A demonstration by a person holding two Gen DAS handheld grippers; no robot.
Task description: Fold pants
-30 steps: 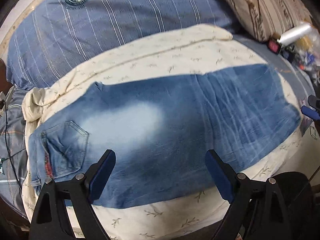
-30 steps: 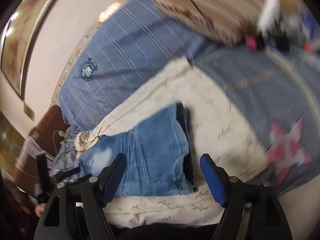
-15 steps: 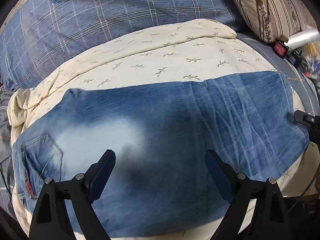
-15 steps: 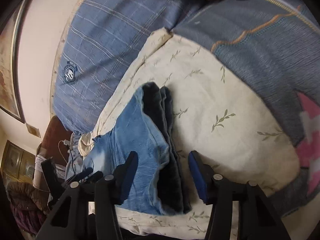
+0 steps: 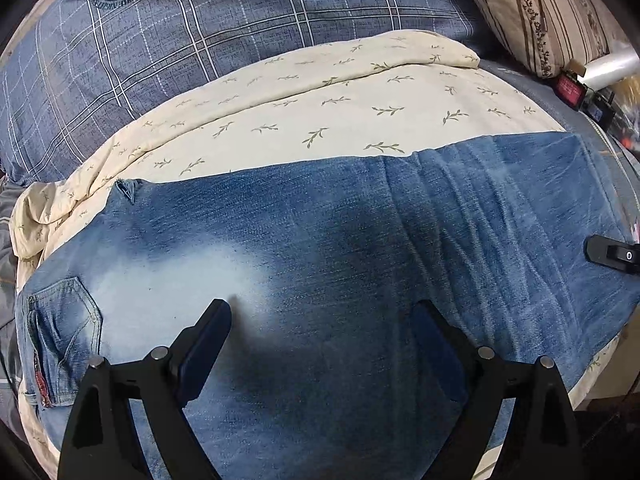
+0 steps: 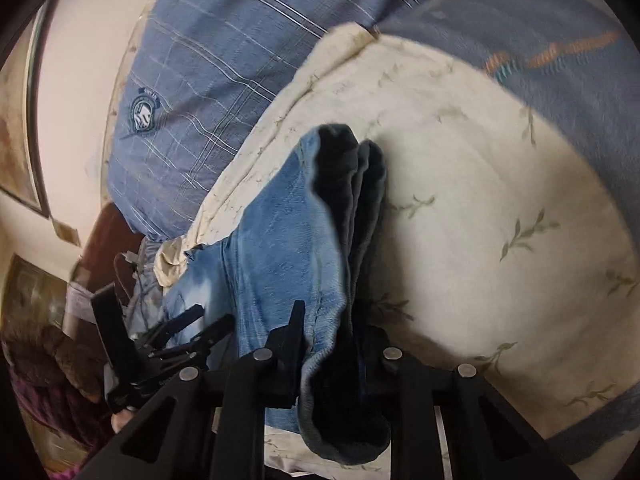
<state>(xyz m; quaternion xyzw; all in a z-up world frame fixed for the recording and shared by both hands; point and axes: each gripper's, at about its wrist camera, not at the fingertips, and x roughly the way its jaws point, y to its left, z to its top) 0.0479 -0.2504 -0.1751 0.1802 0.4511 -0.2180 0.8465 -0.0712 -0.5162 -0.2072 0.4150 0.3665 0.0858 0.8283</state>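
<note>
Faded blue jeans (image 5: 340, 248) lie flat on a cream leaf-print cloth (image 5: 304, 120), waist and back pocket (image 5: 64, 320) at the left, leg hems at the right. My left gripper (image 5: 320, 332) is open, its fingers resting low over the thigh area. In the right wrist view my right gripper (image 6: 332, 344) is shut on the jeans' hem end (image 6: 336, 208), with the layered leg ends bunched and lifted between the jaws. The right gripper's body (image 5: 612, 256) shows at the jeans' right edge in the left wrist view.
A blue plaid pillow (image 5: 200, 28) lies behind the cloth. A striped beige cushion (image 5: 540, 12) and small items (image 5: 576, 88) sit at the back right. A blue blanket (image 6: 540, 40) covers the bed to the right. The left gripper (image 6: 160, 344) appears at lower left.
My right gripper closed on the leg hems and lifted them. My left gripper moved lower and closer over the jeans.
</note>
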